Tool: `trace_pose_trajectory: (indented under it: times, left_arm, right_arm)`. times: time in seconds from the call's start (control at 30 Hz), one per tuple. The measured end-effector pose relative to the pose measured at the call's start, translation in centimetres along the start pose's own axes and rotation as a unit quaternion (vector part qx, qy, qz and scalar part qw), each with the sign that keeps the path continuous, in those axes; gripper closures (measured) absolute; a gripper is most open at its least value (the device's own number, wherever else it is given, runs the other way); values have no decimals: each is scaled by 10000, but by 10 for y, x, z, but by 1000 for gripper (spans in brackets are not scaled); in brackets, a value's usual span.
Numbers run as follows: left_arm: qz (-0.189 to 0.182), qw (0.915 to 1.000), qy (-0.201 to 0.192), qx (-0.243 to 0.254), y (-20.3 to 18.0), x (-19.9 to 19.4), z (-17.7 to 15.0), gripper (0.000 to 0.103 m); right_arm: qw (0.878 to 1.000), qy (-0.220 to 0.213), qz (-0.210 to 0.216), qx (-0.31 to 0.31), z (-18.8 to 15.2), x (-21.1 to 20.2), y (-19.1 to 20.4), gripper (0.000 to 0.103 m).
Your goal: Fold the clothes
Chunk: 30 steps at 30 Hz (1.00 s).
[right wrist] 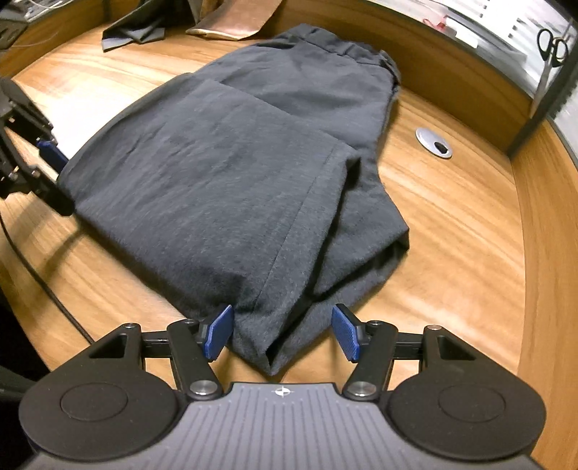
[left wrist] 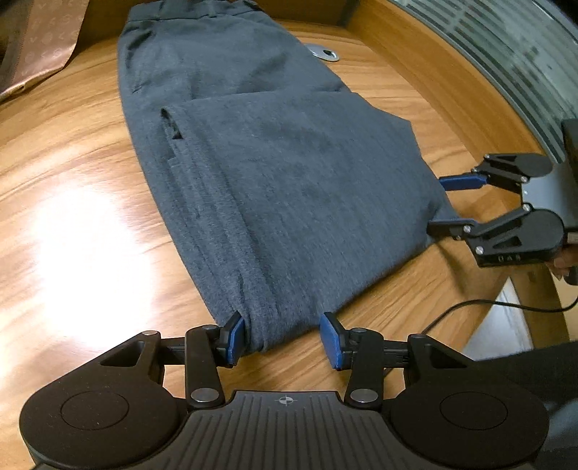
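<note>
Grey trousers (left wrist: pixel 289 173) lie folded on the wooden table (left wrist: pixel 72 152), waistband at the far end and the legs doubled back over them. My left gripper (left wrist: pixel 284 338) stands open at the near fold, its blue pads (left wrist: pixel 234 336) astride one corner of the cloth. At the neighbouring corner my right gripper (left wrist: pixel 448 204) is open as well. In the right wrist view the trousers (right wrist: pixel 234 162) fill the middle. There the right gripper (right wrist: pixel 282 332) straddles a bunched corner, and the left gripper (right wrist: pixel 57 177) shows at the left edge.
A silver cable grommet (right wrist: pixel 433 142) is set in the table right of the trousers. Brown patterned cloth (left wrist: pixel 43 47) and another dark garment (right wrist: pixel 133 29) lie at the back. A black cable (right wrist: pixel 36 274) runs over the near table edge. Scissors (right wrist: pixel 552 47) hang by the glass wall.
</note>
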<state>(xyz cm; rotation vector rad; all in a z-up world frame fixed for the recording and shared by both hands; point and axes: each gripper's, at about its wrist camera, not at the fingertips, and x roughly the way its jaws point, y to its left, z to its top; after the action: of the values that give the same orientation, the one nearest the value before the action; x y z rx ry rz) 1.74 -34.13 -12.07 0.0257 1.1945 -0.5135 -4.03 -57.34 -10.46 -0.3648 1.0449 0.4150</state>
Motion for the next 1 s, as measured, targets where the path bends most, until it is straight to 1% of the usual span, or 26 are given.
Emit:
trace_pose_trajectory:
  times: [0.1,0.17,0.2,0.3,0.4,0.47,0.53,0.6,0.67,0.7,0.77,0.8,0.83,0.87,0.93,0.97,1.0]
  left_arm:
    - [181,9994,-69,-277,-20,6,-1,56]
    - [278,9982,-157,-514,-21,4,-2,56]
    - [316,9970,-245,-663,-19,1,-3,56]
    - [425,9916,-550,-1092,-12,-12,-3,56]
    - [530,9836,-924,-1458,-3,-26,3,56]
    - [554,9772,-1118,-1719,6,-28,12,56]
    - [639,9751,-1145,-1789,10,-21,27,56]
    - [729,9733,-1160,-1844,14,-13,41,57]
    - [819,9713,-1175,-1898,17,-5,56,60]
    - [864,9703,-1182,-1926,19,-2,63,64]
    - [938,9676,-1180,-2025,22,6,73,69]
    - [964,9656,-1185,-2105,23,11,75,73]
    - [961,9639,-1215,-2164,24,11,74,76]
    - [953,9623,-1248,-2219,25,9,73,79]
    - [937,9590,-1316,-2330,27,7,71,88]
    - [929,9572,-1349,-2386,28,6,70,92]
    - [921,9554,-1383,-2441,29,4,69,93]
  right_arm:
    - [9996,27,239,114,-5,0,-20,37]
    - [9988,78,400,278,-7,-3,-31,37]
    - [9983,35,472,343,-4,-7,-34,37]
    - [9962,-120,684,531,6,-20,-42,38]
    - [9951,-279,686,660,30,-21,-53,37]
    - [9942,-384,680,744,46,-21,-60,37]
    - [9924,-367,761,891,59,-10,-68,37]
    - [9879,-288,910,1225,71,7,-79,38]
    - [9845,-261,1016,1403,82,20,-87,38]
    - [9840,-260,1041,1423,87,26,-90,39]
    - [9838,-187,1056,1437,96,38,-94,45]
    - [9842,-103,1041,1427,99,45,-95,51]
    - [9832,-31,1089,1468,99,51,-96,66]
    - [9818,41,1147,1516,99,56,-97,78]
    - [9794,99,1218,1609,98,63,-98,84]
    - [9786,73,1226,1654,98,63,-97,93]
    - [9777,47,1234,1699,97,64,-97,96]
